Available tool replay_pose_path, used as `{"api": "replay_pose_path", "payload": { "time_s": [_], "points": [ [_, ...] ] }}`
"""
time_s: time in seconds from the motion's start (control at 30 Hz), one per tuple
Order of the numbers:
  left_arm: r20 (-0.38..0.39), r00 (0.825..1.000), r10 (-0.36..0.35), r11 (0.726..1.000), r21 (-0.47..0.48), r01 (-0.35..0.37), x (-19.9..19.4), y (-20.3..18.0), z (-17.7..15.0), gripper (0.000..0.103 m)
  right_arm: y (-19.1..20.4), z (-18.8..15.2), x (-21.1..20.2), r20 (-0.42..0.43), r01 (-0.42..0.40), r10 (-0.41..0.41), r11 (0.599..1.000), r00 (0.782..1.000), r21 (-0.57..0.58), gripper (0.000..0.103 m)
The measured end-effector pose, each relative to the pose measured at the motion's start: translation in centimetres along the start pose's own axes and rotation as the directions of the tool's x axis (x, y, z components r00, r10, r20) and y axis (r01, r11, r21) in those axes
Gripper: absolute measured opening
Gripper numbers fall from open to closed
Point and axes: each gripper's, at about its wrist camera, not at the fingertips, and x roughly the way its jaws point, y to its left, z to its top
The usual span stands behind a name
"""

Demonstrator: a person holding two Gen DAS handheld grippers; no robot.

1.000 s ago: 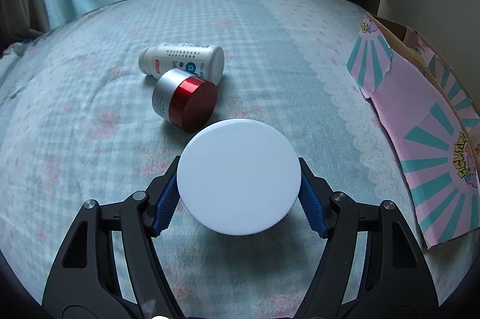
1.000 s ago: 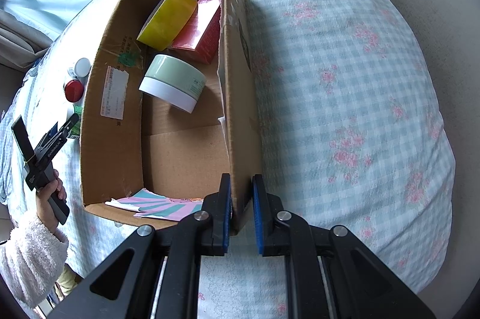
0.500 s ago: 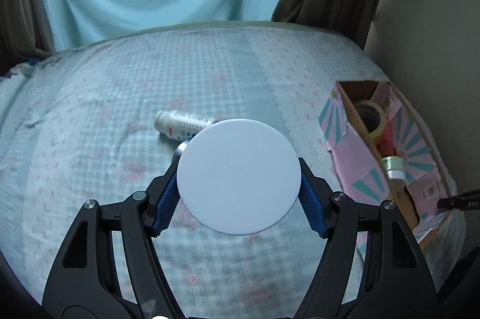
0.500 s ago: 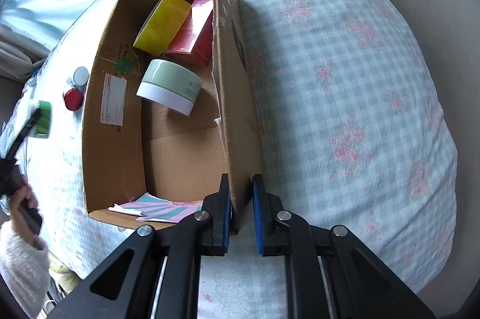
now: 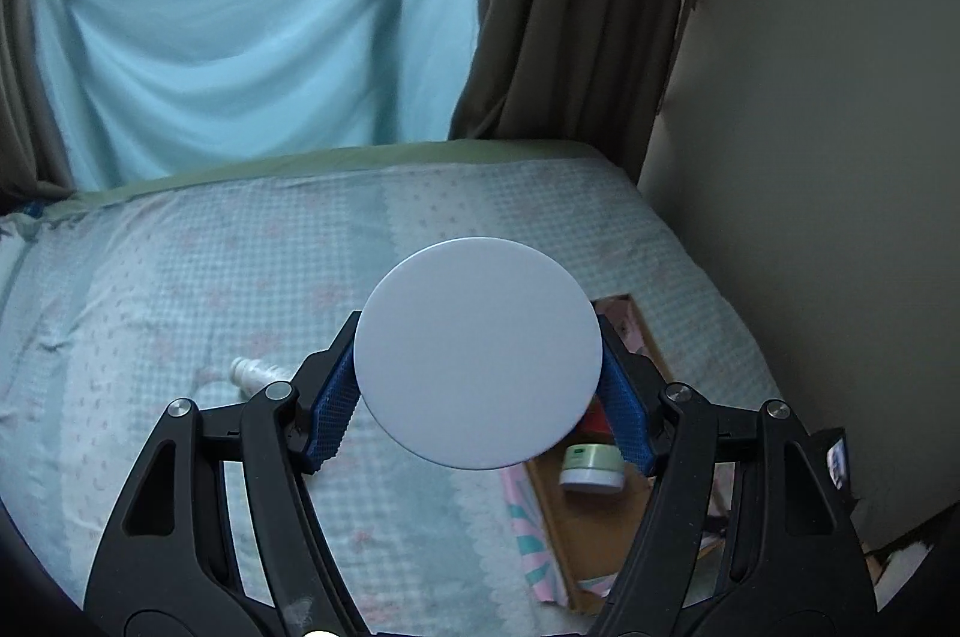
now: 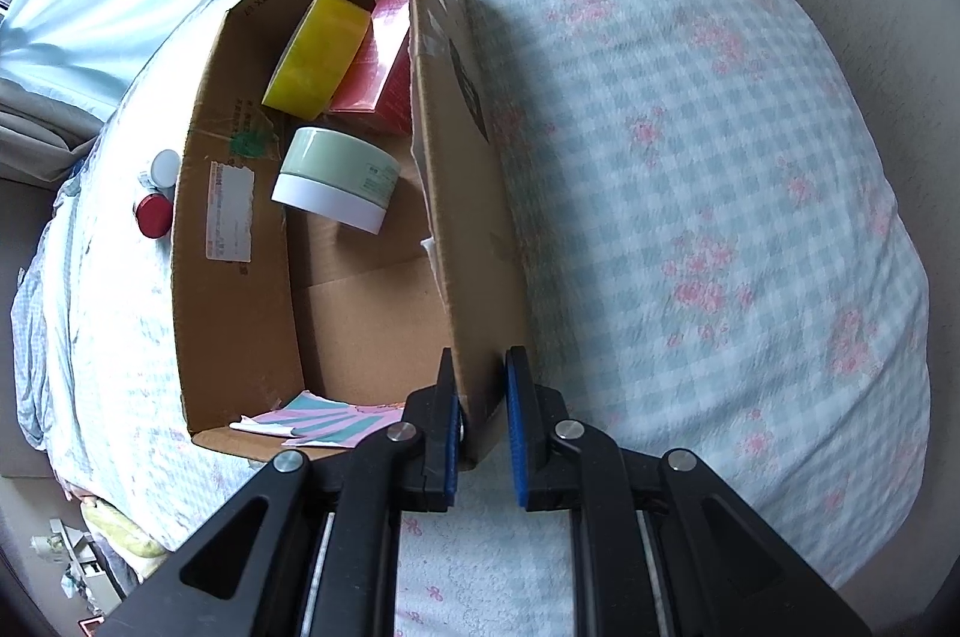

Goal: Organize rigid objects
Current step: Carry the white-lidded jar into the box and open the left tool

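Cardboard box (image 6: pixel 240 277) wall is pinched steady by the right gripper (image 6: pixel 483 427); left gripper (image 5: pixel 480 397) clamps 1 white round container (image 5: pixel 477 352) above it, likely for dropping in.

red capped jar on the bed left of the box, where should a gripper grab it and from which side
Judging from the right wrist view, the red capped jar lies outside the cardboard box, close to its left wall, with a white bottle just beyond it. Probably best to come from above and close across its round side wall, fingers clear of both. Its exact tilt is hard to tell.
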Motion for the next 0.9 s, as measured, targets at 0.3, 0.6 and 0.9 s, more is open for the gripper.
{"api": "replay_pose_path", "payload": {
  "time_s": [0.3,0.6,0.9],
  "points": [
    [-0.058,0.993,-0.099,0.995,0.025,0.1,6.0,-8.4,0.5,0.068,-0.2,0.1,0.2,-0.017,-0.016,0.016,1.0,1.0,-0.026,0.013],
    [-0.179,0.975,-0.129,0.991,0.017,0.134,13.8,-12.8,-3.5,0.068,0.0,0.1,0.3,-0.028,-0.022,0.02,0.999,0.999,-0.048,0.013],
    [-0.27,0.958,-0.096,0.993,0.035,0.109,19.2,-13.9,-6.8,0.068,0.0,0.1,0.5,-0.036,-0.021,0.019,0.997,0.999,-0.068,0.013]
  ]
}}
